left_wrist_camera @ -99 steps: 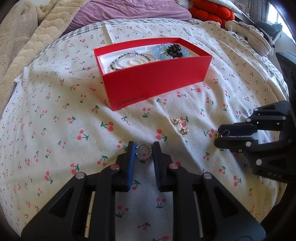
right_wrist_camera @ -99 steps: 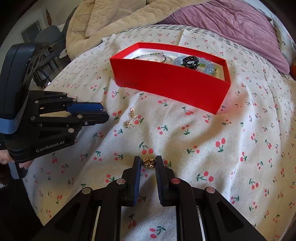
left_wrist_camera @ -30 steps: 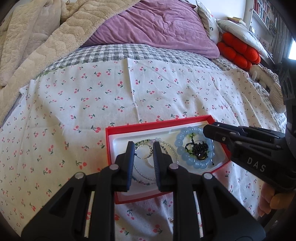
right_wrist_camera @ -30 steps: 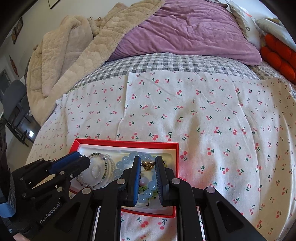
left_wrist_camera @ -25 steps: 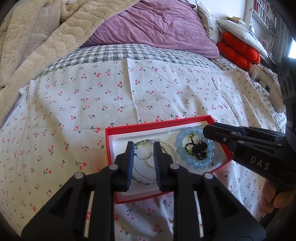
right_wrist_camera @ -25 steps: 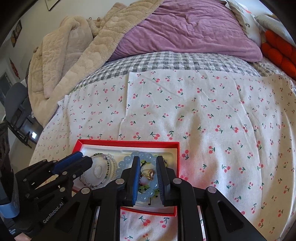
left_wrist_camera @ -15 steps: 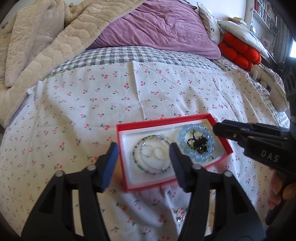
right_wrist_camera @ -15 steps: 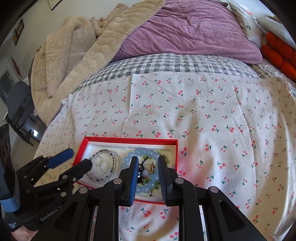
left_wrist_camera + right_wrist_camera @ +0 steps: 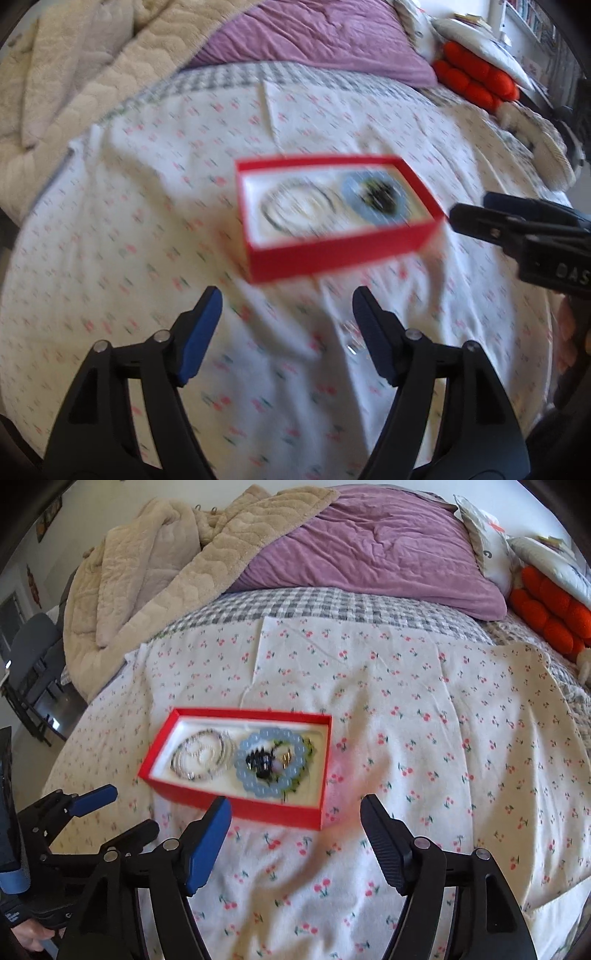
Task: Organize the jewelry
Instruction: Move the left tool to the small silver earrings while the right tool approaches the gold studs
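A red box (image 9: 236, 806) sits on the cherry-print cloth (image 9: 443, 760). It holds thin bead bracelets (image 9: 203, 755), a pale blue bead bracelet (image 9: 273, 758) and a small gold earring (image 9: 286, 757). My right gripper (image 9: 295, 808) hangs just in front of the box, jaws opening, with nothing between them. My left gripper (image 9: 286, 299) is also in front of the red box (image 9: 332, 254), jaws opening and empty. The left wrist view is blurred. Small earrings (image 9: 351, 339) lie on the cloth near its right finger. Each gripper shows in the other's view: left gripper (image 9: 127, 808), right gripper (image 9: 472, 208).
A purple duvet (image 9: 369, 550) and a beige blanket (image 9: 147, 572) are heaped at the far end of the bed. An orange cushion (image 9: 550, 616) lies at the far right. A dark chair (image 9: 33, 657) stands beyond the bed's left edge.
Both grippers went from nearly shut over the box to wide open. The ring and the gold earring now lie in the box. Both grippers have drawn back toward the near side.
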`<state>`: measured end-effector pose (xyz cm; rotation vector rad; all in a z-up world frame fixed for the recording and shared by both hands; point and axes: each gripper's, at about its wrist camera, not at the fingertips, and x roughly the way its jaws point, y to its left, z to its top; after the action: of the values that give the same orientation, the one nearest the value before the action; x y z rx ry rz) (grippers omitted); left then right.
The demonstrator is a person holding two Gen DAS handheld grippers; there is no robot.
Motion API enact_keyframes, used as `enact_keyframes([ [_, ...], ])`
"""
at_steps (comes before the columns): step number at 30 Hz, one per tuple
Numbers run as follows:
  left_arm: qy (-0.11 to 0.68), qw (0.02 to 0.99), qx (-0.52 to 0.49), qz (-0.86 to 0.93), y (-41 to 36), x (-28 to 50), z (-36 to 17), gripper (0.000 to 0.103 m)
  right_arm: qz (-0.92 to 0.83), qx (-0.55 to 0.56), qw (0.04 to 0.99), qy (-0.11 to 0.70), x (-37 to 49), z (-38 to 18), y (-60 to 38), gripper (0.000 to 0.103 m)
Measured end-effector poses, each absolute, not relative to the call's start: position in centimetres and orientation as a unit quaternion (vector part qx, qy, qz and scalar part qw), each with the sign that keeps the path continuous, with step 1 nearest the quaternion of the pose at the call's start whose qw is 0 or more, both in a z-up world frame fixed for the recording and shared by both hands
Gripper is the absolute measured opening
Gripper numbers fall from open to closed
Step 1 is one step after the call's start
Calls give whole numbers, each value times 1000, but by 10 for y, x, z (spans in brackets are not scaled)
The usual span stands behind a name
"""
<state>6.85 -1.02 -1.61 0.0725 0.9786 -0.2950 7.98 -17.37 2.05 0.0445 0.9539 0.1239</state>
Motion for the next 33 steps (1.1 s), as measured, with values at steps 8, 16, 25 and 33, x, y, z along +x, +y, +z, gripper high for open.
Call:
enact_keyframes([
  [8,484,853,44,-187,-31,37,-39,50,41,25,866,497,61,-4,-191,74],
  [16,485,843,61,-224,-44,31,-56,37,38,17,860,508,58,-12,-193,74],
  [25,494,841,31,-220,-36,40,-64,31,37,12,858,513,61,-16,-188,74],
  [33,491,841,34,-225,-43,46,-67,31,38,7,857,514,62,-17,-184,74],
])
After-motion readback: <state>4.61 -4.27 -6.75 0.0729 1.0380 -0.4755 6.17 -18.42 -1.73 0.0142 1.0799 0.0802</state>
